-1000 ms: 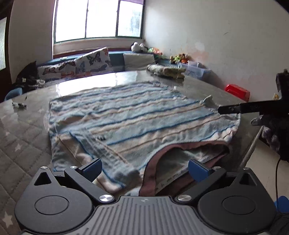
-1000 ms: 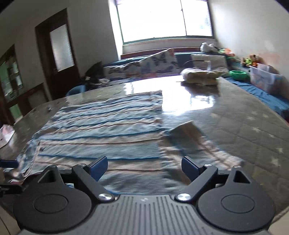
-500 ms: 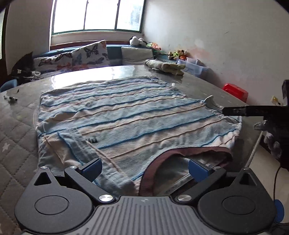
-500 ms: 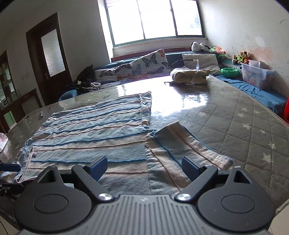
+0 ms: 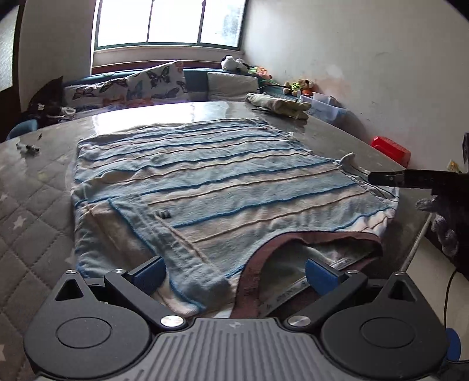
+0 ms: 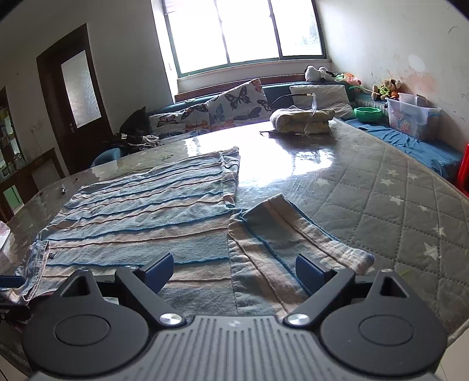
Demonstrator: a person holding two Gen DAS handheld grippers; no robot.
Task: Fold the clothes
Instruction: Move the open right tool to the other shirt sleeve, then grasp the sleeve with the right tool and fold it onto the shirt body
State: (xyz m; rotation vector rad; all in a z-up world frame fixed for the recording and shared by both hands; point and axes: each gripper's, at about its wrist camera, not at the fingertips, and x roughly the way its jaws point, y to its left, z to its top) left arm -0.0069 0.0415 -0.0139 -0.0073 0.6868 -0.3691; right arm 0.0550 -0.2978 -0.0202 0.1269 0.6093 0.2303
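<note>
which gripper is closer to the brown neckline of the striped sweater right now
Left. The left gripper sits open right over the brown neckline, while the right gripper is open off at the sweater's spread-out sleeve side.

Daylight pours in through the window (image 5: 168,22) at the far wall, which is blown out to near white in both views. It throws a strong glare patch across the glossy bench (image 6: 293,158), brightest just beyond the striped garment (image 5: 205,187). The rest of the room is moderately lit, with soft, faint shadows. The door (image 6: 77,96) side sits darker. Fisheye distortion bends the walls and bench edge, and black vignetting cuts the corners. Focus is fairly sharp overall; each hand-held gripper (image 5: 234,272) base at the bottom reads dark.
</note>
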